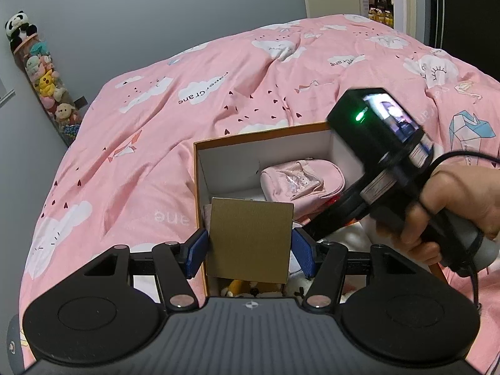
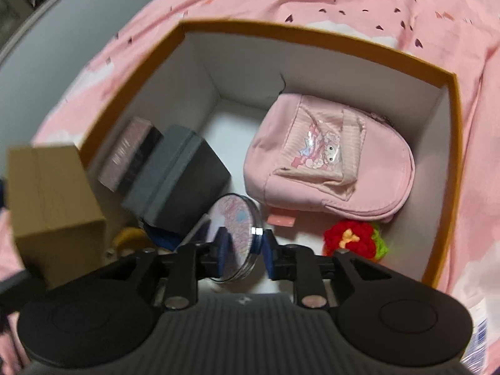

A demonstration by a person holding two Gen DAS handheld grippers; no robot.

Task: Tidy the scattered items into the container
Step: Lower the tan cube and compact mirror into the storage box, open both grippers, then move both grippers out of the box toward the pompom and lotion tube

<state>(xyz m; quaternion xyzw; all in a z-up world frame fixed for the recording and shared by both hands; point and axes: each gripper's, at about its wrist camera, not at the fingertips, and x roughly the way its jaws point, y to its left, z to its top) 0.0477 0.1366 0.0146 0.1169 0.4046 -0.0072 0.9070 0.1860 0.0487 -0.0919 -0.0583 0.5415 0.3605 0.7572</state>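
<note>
An orange-rimmed white box (image 1: 200,168) (image 2: 312,40) sits on the pink bed. My left gripper (image 1: 250,245) is shut on a small brown cardboard box (image 1: 250,237) and holds it over the container's near left edge; it shows at the left of the right wrist view (image 2: 53,200). My right gripper (image 2: 245,248) is shut on a round compact mirror (image 2: 234,234) held on edge inside the container. Inside lie a pink pouch (image 2: 331,168) (image 1: 300,181), a grey case (image 2: 178,181), a pink-and-black box (image 2: 128,153) and a red crochet flower (image 2: 353,240).
The pink quilt (image 1: 156,131) with cloud prints covers the bed around the container. A tube of plush toys (image 1: 47,81) leans on the grey wall at far left. The right hand and its gripper body (image 1: 406,172) reach over the container's right side.
</note>
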